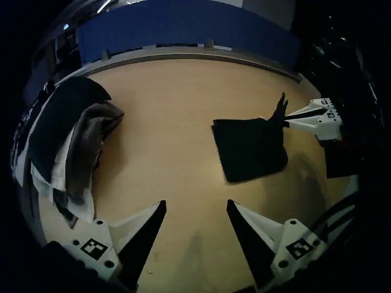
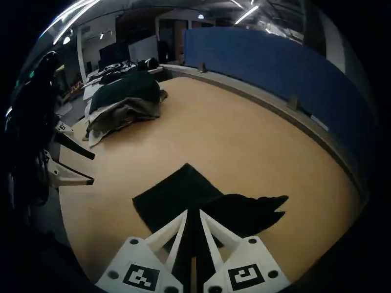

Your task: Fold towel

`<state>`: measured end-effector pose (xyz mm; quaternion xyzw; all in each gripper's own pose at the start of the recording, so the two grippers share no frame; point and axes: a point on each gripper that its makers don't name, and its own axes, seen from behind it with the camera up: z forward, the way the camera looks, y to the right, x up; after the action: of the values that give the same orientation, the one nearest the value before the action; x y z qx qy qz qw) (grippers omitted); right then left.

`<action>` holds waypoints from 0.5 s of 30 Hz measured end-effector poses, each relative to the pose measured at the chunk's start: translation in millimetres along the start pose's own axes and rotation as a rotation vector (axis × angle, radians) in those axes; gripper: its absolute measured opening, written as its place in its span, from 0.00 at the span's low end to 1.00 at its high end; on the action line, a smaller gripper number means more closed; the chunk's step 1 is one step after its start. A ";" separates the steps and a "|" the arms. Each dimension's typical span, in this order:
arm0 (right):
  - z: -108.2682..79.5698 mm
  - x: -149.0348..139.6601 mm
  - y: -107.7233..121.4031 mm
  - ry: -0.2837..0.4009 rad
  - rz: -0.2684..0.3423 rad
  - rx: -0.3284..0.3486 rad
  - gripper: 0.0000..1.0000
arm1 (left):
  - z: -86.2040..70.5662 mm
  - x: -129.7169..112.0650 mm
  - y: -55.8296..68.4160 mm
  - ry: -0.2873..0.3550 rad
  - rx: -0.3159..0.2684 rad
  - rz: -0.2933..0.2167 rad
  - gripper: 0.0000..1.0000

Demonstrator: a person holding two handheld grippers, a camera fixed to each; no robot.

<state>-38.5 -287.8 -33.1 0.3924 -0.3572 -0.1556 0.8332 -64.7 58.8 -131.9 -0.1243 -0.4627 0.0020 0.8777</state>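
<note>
Tabletop [image 1: 171,122]: pale wood, bare over most of its area, with a blue partition [image 1: 185,29] along its far edge. Dim office beyond, lit by ceiling strip lights. Pile of cloths [image 1: 73,136]: dark, grey and white, heaped at the left edge. Towel [image 1: 249,149]: black, folded to a rough rectangle, flat near the right edge and well apart from the pile, with one corner lifted and crumpled. Right tool [image 2: 193,212]: clenched on that lifted corner. Left tool [image 1: 195,205]: released, fingers spread wide over bare wood.
</note>
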 end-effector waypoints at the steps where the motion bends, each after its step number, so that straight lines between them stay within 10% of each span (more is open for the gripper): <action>1: 3.4 1.6 -4.3 0.000 -0.006 0.008 0.02 | -0.4 -0.1 -0.7 0.001 0.001 -0.002 0.92; 15: 53.2 5.3 -70.2 -0.014 -0.080 0.133 0.02 | -3.1 -4.4 -6.0 0.013 0.000 -0.050 0.92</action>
<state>-71.6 -364.7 -61.0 0.4595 -0.3566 -0.1676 0.7960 -65.4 51.8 -135.9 -0.1128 -0.4599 -0.0208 0.8805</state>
